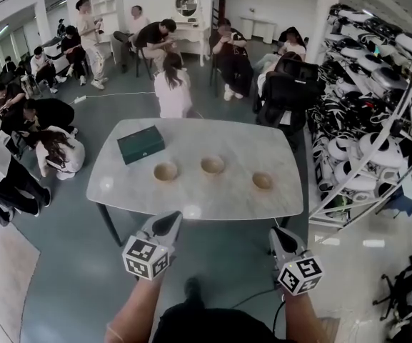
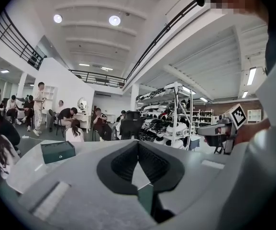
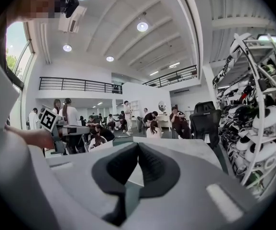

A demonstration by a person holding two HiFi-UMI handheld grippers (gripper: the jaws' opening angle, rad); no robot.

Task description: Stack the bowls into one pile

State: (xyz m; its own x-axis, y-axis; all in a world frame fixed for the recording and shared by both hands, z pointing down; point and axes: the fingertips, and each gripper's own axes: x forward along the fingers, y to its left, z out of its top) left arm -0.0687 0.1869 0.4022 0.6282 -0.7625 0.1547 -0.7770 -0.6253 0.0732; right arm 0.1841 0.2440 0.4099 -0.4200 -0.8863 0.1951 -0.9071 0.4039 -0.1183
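- Three small tan bowls are seen in a loose row on the marble table (image 1: pixel 191 204): the left bowl (image 1: pixel 166 171), the middle bowl (image 1: pixel 212 165) and the right bowl (image 1: pixel 262 181). All are set apart and none is stacked.
- They are judged light, stiff and smooth, perhaps wood or ceramic. A pinch over the rim, one jaw inside and one outside, is judged the surest hold, since the rounded wall could slip.
- The left gripper (image 1: pixel 169 221) and the right gripper (image 1: pixel 281 234) are held short of the table's near edge, jaws pressed together with nothing between them.
- A green box (image 1: pixel 141 144) lies near the left bowl, behind the row, and is judged clear of it. Seated people (image 1: pixel 230 56) and a loaded rack (image 1: pixel 366 145) are found beyond the table and beside it.
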